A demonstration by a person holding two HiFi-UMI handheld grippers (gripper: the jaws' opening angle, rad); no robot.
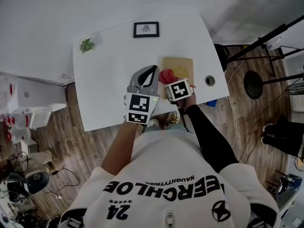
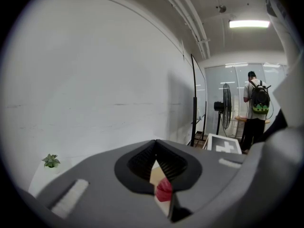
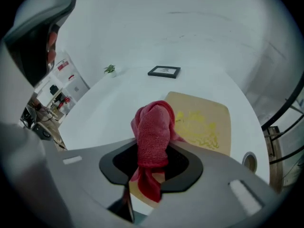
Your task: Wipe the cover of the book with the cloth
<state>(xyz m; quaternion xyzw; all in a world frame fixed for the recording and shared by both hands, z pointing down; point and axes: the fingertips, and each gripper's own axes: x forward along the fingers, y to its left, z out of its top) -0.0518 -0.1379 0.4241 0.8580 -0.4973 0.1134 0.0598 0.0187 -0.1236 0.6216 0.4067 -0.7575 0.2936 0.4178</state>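
Observation:
A tan book (image 1: 183, 68) with a yellow design lies on the white table (image 1: 114, 70), near its front right. My right gripper (image 1: 172, 82) is shut on a red cloth (image 1: 166, 75), which rests over the book's left near part. In the right gripper view the cloth (image 3: 153, 137) bunches up between the jaws, with the book (image 3: 204, 122) just beyond. My left gripper (image 1: 153, 70) hovers left of the book, jaws closed together and holding nothing. Through its jaw opening a sliver of the book (image 2: 156, 177) and of the cloth (image 2: 165, 190) shows.
A black picture frame (image 1: 146, 29) and a small green plant (image 1: 87, 45) stand at the table's far side. A round cable hole (image 1: 209, 80) sits right of the book. Tripod legs stand on the floor at right. A person with a backpack (image 2: 256, 103) stands by a fan (image 2: 225, 108).

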